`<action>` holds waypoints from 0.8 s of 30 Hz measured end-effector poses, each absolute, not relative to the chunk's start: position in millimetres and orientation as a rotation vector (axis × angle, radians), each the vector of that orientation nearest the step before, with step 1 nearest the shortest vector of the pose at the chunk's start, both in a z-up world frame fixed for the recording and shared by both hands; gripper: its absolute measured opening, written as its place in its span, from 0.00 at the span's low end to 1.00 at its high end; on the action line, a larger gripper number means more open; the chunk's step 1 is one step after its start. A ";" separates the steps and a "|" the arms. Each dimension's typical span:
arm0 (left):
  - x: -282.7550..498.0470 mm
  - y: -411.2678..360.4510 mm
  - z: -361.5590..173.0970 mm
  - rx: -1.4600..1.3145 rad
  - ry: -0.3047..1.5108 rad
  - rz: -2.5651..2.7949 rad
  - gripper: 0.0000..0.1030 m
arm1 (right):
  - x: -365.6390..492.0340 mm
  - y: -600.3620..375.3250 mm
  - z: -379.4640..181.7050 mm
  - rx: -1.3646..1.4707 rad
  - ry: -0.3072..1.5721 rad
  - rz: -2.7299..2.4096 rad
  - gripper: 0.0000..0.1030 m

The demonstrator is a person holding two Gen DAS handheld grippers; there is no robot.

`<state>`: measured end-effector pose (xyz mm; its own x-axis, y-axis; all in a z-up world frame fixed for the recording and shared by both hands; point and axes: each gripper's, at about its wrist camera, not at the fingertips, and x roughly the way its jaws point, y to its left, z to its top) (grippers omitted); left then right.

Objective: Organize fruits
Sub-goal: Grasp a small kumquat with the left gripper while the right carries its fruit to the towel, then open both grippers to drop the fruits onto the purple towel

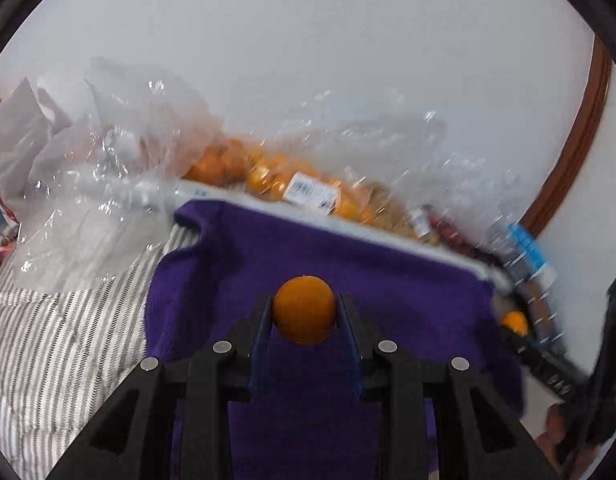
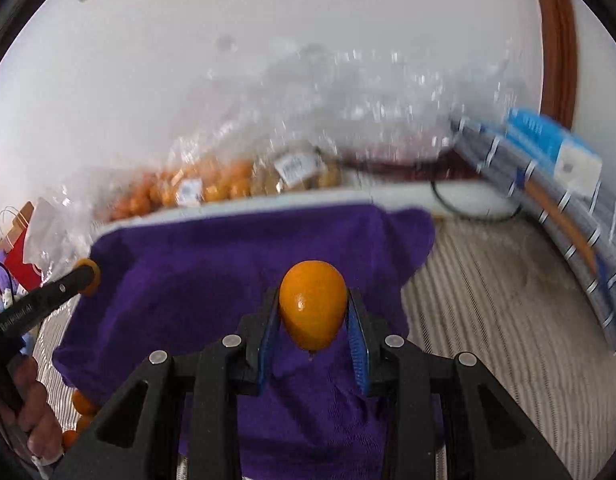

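Observation:
My left gripper is shut on a small round orange fruit and holds it above a purple cloth. My right gripper is shut on an oval orange fruit above the same purple cloth. A clear plastic bag of several orange fruits lies behind the cloth; it also shows in the right wrist view. The left gripper with its fruit shows at the left edge of the right wrist view. The right gripper's fruit shows at the right of the left wrist view.
Crumpled clear plastic bags lie at the left on a striped cover. A stack of blue and white boxes leans at the right. A few loose orange fruits lie low at the left. A red paper bag stands at far left.

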<state>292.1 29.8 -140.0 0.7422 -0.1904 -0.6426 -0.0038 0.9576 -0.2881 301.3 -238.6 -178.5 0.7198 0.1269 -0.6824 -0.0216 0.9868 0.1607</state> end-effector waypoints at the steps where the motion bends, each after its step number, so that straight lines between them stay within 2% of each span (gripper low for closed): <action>1: 294.5 30.6 -142.5 -0.285 0.753 -0.105 0.30 | 302.7 -238.5 -181.0 0.146 0.769 0.087 0.31; 24: 306.9 38.2 -161.6 -0.310 0.915 -0.132 0.30 | 317.0 -226.0 -214.4 0.085 0.855 0.077 0.31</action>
